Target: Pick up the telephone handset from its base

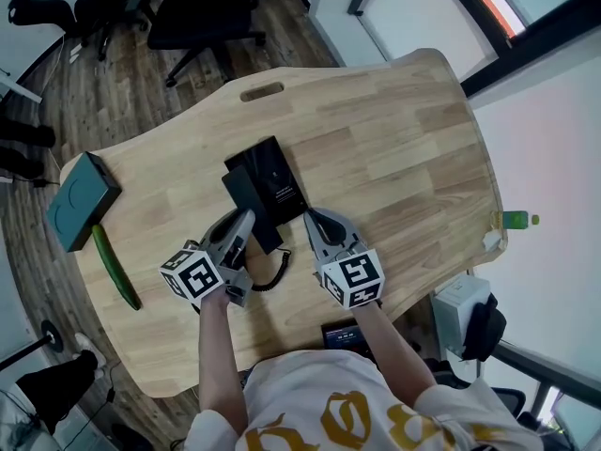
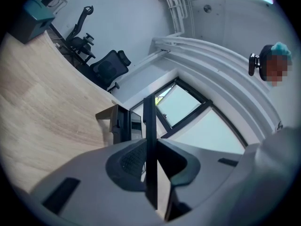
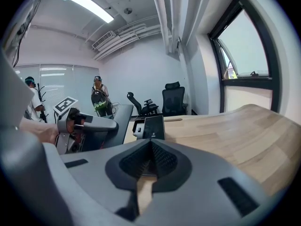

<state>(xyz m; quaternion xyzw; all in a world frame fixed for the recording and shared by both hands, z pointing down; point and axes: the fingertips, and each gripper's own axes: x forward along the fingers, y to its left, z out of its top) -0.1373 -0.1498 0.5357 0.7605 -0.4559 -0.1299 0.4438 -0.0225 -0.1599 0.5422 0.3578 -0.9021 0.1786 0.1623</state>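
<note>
A black telephone base (image 1: 278, 178) lies in the middle of the wooden desk (image 1: 404, 148). Along its left side is the long black handset (image 1: 252, 205), and my left gripper (image 1: 248, 224) is shut on its near half. In the left gripper view the handset (image 2: 149, 126) shows edge-on as a thin dark bar pinched between the pads, with the base (image 2: 120, 124) behind it. A coiled cord (image 1: 273, 275) trails toward me. My right gripper (image 1: 311, 218) hovers just right of the base, shut and empty; its jaws (image 3: 150, 149) meet in front of the base (image 3: 153, 126).
A teal box (image 1: 82, 200) and a green cucumber (image 1: 115, 267) lie at the desk's left end. A green bottle (image 1: 515, 220) stands at the right edge. Office chairs (image 1: 202, 7) are beyond the far edge. People (image 3: 99, 98) stand in the room's background.
</note>
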